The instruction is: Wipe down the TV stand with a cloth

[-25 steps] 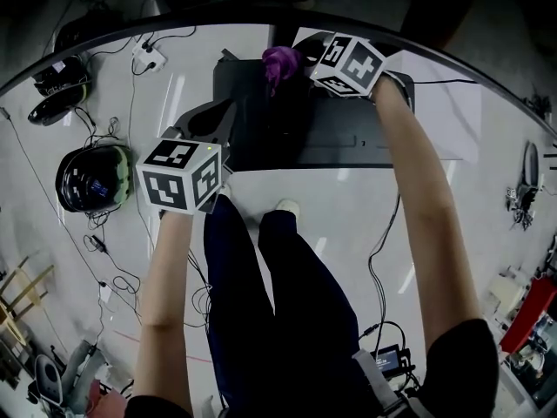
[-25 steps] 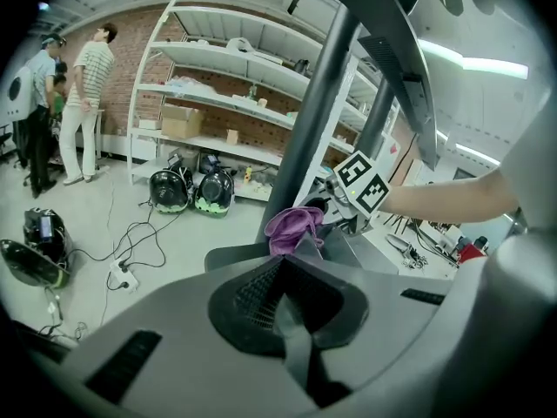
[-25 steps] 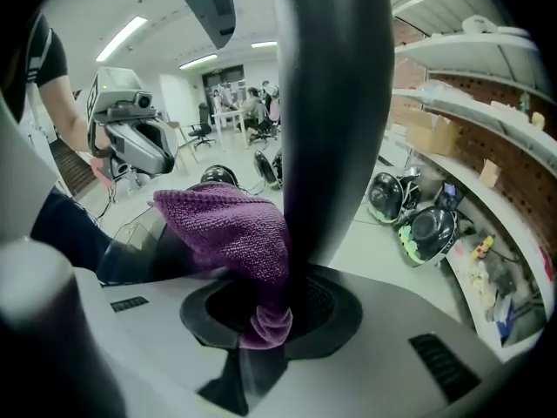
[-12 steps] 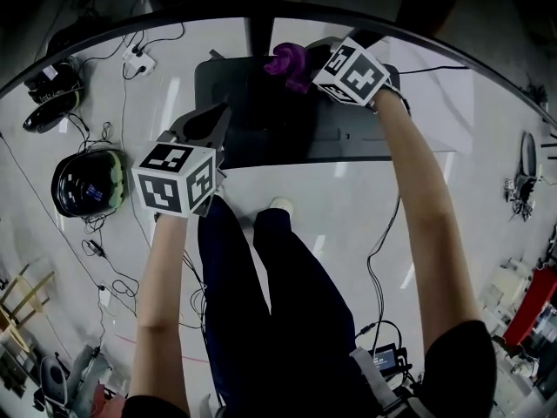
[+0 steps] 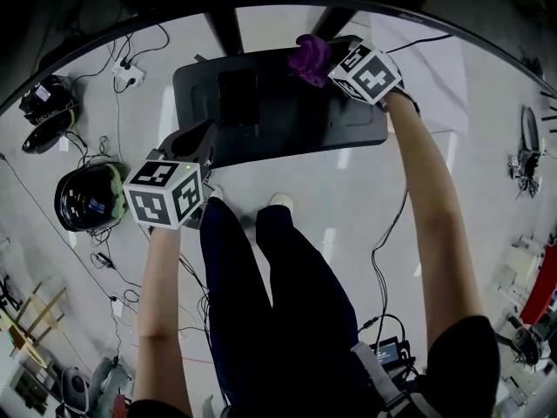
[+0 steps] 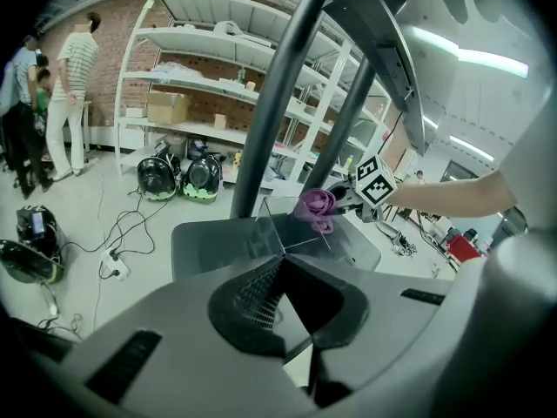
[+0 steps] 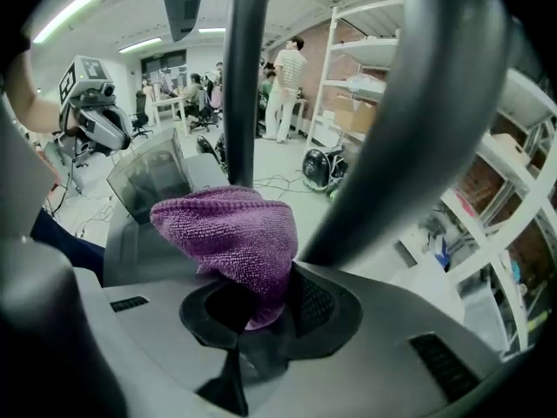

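The TV stand's dark base plate (image 5: pixel 278 124) lies on the pale floor, with a dark pole (image 5: pixel 222 29) rising at its far edge. My right gripper (image 5: pixel 326 66) is at the plate's far right part, shut on a bunched purple cloth (image 5: pixel 309 57) that rests against the plate. In the right gripper view the cloth (image 7: pixel 231 233) fills the jaws of the right gripper (image 7: pixel 248 307), beside the pole (image 7: pixel 244 77). My left gripper (image 5: pixel 198 138) hovers at the plate's near left corner, jaws together and holding nothing. The left gripper view shows the plate (image 6: pixel 218 238) and cloth (image 6: pixel 318 209) ahead.
A black and green helmet (image 5: pixel 87 197) and a power strip (image 5: pixel 126 77) with cables lie on the floor to the left. The person's legs (image 5: pixel 261 286) stand just before the plate. Shelving (image 6: pixel 200 85) and people (image 6: pixel 70 103) are behind.
The right gripper has carried the purple cloth rightward across the base plate. The left gripper has shifted slightly left and stays near the plate's near left corner.
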Action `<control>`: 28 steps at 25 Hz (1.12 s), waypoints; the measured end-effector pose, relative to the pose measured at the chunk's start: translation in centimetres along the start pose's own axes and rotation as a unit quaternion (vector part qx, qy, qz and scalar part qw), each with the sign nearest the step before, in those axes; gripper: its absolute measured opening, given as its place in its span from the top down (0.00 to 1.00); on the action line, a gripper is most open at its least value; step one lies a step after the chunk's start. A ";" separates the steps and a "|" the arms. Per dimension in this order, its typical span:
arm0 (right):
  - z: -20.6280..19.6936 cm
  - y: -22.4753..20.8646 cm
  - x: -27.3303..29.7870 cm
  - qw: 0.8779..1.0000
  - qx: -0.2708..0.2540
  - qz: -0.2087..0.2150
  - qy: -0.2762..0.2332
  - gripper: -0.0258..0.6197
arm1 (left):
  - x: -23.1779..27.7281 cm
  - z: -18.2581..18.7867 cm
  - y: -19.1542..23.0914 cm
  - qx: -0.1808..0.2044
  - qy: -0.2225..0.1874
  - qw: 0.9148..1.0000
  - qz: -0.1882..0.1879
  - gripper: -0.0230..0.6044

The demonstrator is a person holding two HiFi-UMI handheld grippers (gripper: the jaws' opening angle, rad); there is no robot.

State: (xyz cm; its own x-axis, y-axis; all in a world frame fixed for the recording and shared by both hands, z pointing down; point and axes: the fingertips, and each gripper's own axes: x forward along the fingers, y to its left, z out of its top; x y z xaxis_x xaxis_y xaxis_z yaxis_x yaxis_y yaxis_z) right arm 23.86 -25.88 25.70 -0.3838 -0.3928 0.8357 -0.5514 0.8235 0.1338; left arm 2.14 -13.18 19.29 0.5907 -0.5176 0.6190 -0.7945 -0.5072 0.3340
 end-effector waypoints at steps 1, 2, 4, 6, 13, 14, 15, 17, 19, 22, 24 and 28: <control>-0.8 -0.6 -0.4 1.000 0.006 -0.012 0.005 0.81 | -0.1 -0.3 0.0 -0.001 0.003 1.000 0.000 0.95; -1.6 -1.3 -0.8 1.000 0.013 -0.025 0.010 0.81 | -0.1 -0.5 0.0 -0.002 0.006 1.000 0.000 0.95; -3.2 -2.7 -1.5 0.998 0.029 -0.049 0.019 0.81 | -0.1 -0.8 0.0 -0.004 0.011 1.000 0.002 0.95; -4.8 -4.0 -2.3 0.996 0.047 -0.072 0.026 0.81 | 0.0 -0.9 -0.1 -0.006 0.012 1.000 0.004 0.95; -9.4 -7.3 -4.9 0.983 0.116 -0.134 0.048 0.81 | 0.5 -1.4 -0.6 -0.006 0.022 1.000 0.000 0.95; -10.1 -7.8 -5.3 0.981 0.117 -0.146 0.055 0.81 | 0.6 -1.5 -0.7 -0.007 0.023 1.000 -0.001 0.95; -10.7 -8.2 -5.8 0.979 0.116 -0.158 0.063 0.81 | 0.7 -1.6 -0.9 -0.006 0.025 1.000 -0.003 0.95; -11.7 -8.7 -6.5 0.974 0.112 -0.180 0.079 0.81 | 0.9 -1.8 -1.0 -0.002 0.029 1.000 -0.006 0.95; -12.0 -8.8 -6.9 0.971 0.111 -0.196 0.085 0.81 | 1.0 -2.1 -0.8 0.000 0.032 0.999 -0.006 0.95; -12.1 -8.7 -7.5 0.969 0.093 -0.211 0.089 0.81 | 1.1 -2.2 -0.6 -0.004 0.031 0.999 -0.007 0.95; -12.3 -8.4 -8.1 0.969 0.080 -0.217 0.089 0.81 | 1.2 -2.2 -0.8 -0.004 0.031 0.999 -0.010 0.95; -10.7 -7.2 -9.5 0.970 0.089 -0.218 0.053 0.81 | 1.3 -2.3 -0.8 -0.008 0.029 0.999 -0.010 0.95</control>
State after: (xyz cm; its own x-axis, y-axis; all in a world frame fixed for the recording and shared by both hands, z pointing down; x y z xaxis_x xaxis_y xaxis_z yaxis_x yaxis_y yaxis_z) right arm 39.42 -23.68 22.47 -0.0115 -0.6358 0.7718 -0.7676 0.5002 0.4007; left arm 3.19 -11.85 21.43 0.5980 -0.4655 0.6525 -0.7847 -0.5061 0.3580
